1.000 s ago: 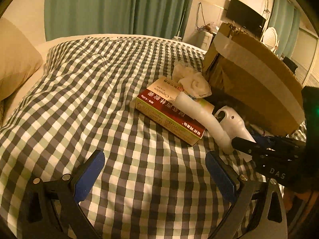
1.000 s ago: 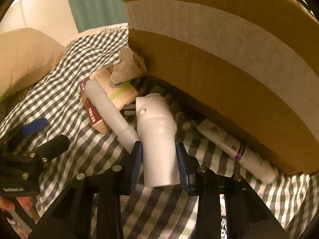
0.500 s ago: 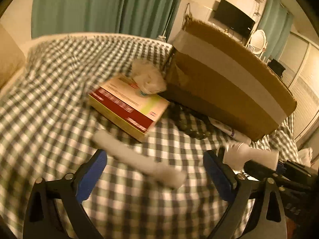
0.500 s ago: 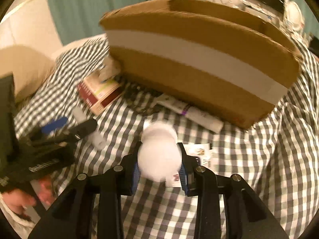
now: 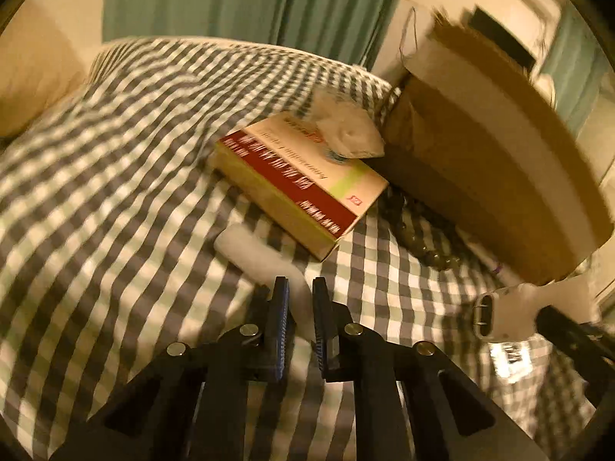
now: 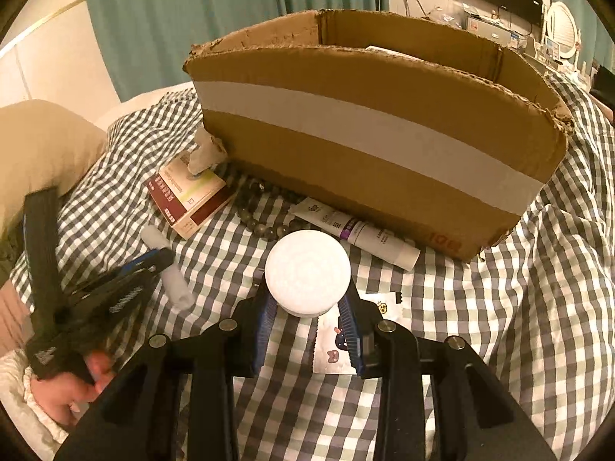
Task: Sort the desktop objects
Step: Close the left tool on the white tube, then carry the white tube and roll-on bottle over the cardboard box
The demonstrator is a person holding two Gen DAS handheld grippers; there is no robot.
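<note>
The white bottle (image 6: 307,271) sits clamped between the blue pads of the right gripper (image 6: 307,307), its round end facing the camera, held above the checked bedspread (image 6: 499,307) in front of the cardboard box (image 6: 384,146); in the left wrist view the same bottle (image 5: 511,313) appears at the right edge, below the box's near corner. The left gripper (image 5: 300,303) has its jaws drawn narrow around one end of a white tube (image 5: 257,257) that lies on the bedspread just beside the near corner of the red and cream carton (image 5: 300,188); whether the tube is lifted off the cloth cannot be told. A crumpled tissue (image 5: 346,130) rests on the carton's far end, touching the box's left corner. A string of dark beads (image 6: 265,226) lies along the foot of the box, with a labelled squeeze tube (image 6: 357,230) just beside it. A small printed sachet (image 6: 334,338) lies on the cloth under the right gripper.
</note>
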